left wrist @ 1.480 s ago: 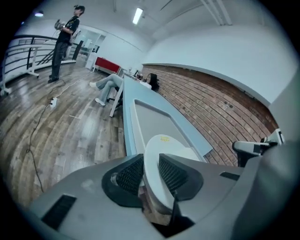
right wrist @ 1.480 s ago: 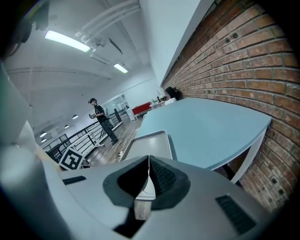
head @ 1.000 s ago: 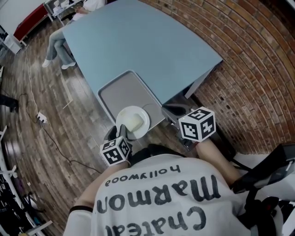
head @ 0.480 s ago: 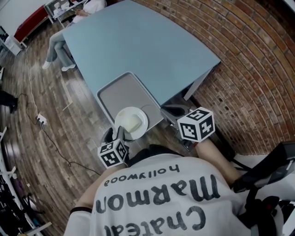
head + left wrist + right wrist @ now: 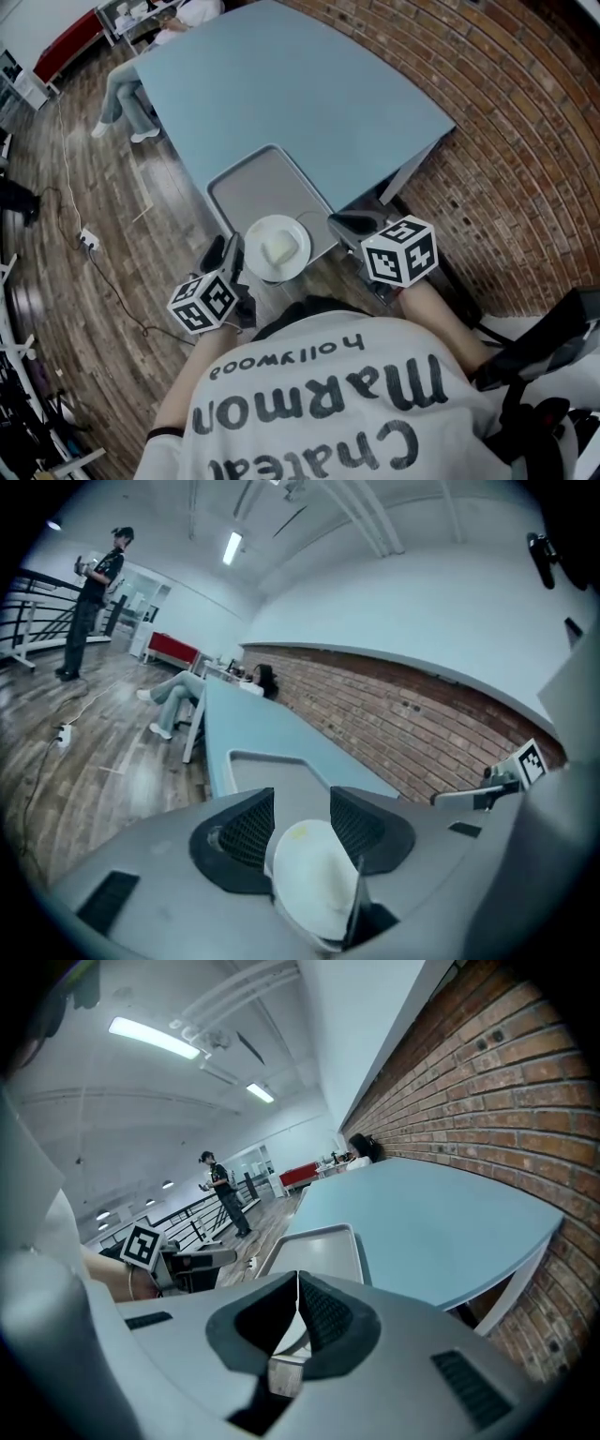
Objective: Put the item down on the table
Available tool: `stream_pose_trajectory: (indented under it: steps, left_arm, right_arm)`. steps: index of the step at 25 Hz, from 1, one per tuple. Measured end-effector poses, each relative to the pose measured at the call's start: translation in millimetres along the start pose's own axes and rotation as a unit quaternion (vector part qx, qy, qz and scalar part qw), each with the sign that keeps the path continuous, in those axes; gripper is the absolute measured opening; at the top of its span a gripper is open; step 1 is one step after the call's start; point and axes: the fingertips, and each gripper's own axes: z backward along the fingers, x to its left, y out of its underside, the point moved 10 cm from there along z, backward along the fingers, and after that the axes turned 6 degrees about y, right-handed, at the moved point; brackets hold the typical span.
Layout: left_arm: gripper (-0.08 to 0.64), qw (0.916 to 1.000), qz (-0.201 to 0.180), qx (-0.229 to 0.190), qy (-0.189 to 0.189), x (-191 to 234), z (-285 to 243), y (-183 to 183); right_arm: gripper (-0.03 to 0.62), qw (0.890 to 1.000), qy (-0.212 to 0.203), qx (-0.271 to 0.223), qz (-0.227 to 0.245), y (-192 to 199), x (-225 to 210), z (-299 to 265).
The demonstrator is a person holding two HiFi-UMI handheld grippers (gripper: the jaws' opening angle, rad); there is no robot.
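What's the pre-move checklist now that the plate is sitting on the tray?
1. Left gripper released: ok. Its jaws have just been opening and stand apart; the plate shows in the gap, pads off it.
2. Plate set down: ok, it rests on the tray.
3. Plate on the bare table: not ok, the tray is under it.
4. Plate fully supported: cannot tell, it sits at the tray's near edge.
5. Right gripper empty: ok, jaws together, nothing between them.
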Motion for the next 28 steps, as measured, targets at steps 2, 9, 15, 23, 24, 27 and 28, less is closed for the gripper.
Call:
stream_pose_trajectory:
  steps: [2, 9, 15, 23, 24, 27, 28]
  left_arm:
    - [0.166, 0.9993, -0.008, -0.015, 0.033, -2, -2, -19]
    - [0.095, 0.9806, -0.022, 0.014, 0.194, -16, -4, -61]
    - [0.025, 0.9678, -0.053, 0.001, 0.246, -25, 9, -73]
    - [0.02, 0.9653, -0.113, 0.03, 0.233, -23, 7, -66]
    - [0.02, 0.965, -0.112, 0.031, 0.235, -21, 6, -67]
    - [0.02, 0.9665, -0.1, 0.025, 0.235, -15, 4, -72]
    - [0.02, 0.9672, -0.096, 0.023, 0.234, -14, 3, -73]
  right_arm:
    - [0.011, 1.0, -0.003, 0.0, 0.001, -1, 3, -4]
    - [0.011, 1.0, -0.007, -0.001, 0.003, -5, 17, -20]
    - [0.011, 0.999, -0.016, -0.041, 0.005, -14, 31, -28]
    - [0.009, 0.998, -0.025, -0.041, 0.035, -14, 42, -37]
    - [0.01, 0.998, -0.024, -0.036, 0.039, -13, 43, -38]
    - [0.009, 0.999, -0.017, -0.022, 0.041, -11, 43, -42]
    - [0.009, 0.999, -0.014, -0.02, 0.038, -11, 42, -42]
